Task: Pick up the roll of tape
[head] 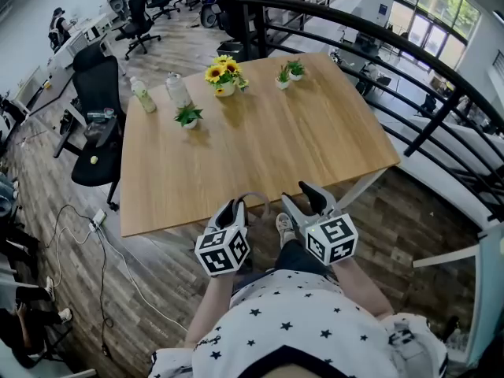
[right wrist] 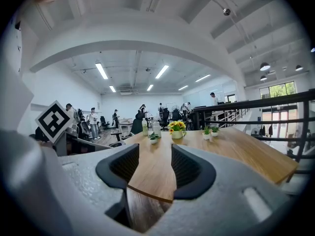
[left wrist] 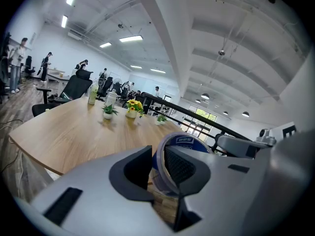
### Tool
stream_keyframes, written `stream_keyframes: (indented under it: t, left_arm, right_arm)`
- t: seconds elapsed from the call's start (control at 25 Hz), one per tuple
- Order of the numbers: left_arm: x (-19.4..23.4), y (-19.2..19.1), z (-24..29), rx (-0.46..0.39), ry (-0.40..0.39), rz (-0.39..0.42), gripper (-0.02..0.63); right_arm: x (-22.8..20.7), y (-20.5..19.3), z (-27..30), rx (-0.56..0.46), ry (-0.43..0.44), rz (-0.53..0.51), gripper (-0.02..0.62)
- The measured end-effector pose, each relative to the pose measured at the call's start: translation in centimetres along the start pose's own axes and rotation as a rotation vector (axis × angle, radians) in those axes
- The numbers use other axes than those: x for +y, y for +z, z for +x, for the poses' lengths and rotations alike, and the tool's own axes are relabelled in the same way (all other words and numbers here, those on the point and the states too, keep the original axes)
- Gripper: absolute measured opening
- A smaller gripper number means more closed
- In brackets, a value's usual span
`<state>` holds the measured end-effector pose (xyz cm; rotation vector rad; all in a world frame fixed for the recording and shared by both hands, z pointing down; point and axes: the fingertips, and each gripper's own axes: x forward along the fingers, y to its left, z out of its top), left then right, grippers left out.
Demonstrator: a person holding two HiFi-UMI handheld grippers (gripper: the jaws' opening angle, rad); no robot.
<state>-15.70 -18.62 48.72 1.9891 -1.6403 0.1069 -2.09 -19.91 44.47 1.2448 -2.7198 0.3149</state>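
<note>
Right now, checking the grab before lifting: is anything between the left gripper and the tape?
Nothing visible. The left gripper has its jaws shut on the wall of the tape, by the near edge of the table. The right gripper is beside it, open and empty.

The table is matt wood, the tape roll glossy

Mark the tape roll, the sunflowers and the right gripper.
tape roll (left wrist: 186, 142): left gripper view, top of its blue inner core.
sunflowers (head: 224, 72): head view, the yellow blooms.
right gripper (right wrist: 154, 156): right gripper view, the gap between its open jaws.
</note>
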Motion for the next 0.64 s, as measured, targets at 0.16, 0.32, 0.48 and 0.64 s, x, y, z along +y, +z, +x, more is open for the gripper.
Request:
stream_keyframes:
  t: [0.16,0.32,0.48,0.64]
  left_arm:
    - [-0.03,-0.08,0.33,0.003,-0.005,0.006,0.074]
    - [-0.38,-0.18,0.38,0.006,-0.009,0.017,0.074]
    - [-0.41,-0.06,0.35,0.009,-0.015,0.016,0.074]
    - [-0.42,-0.02,0.38,0.011,-0.019,0.015,0.074]
  right_arm:
    - [-0.25,-0.31,0.12,0.004,-0.006,0.001,0.209]
    - [-0.43,-0.52,-0.09,0.01,-0.01,-0.001,0.209]
    - [-0.33,-0.53,-0.05,0.014,-0.014,-0.002,0.209]
    - [-0.43,-0.7,-0.01,0.02,-0.016,-0.001,0.209]
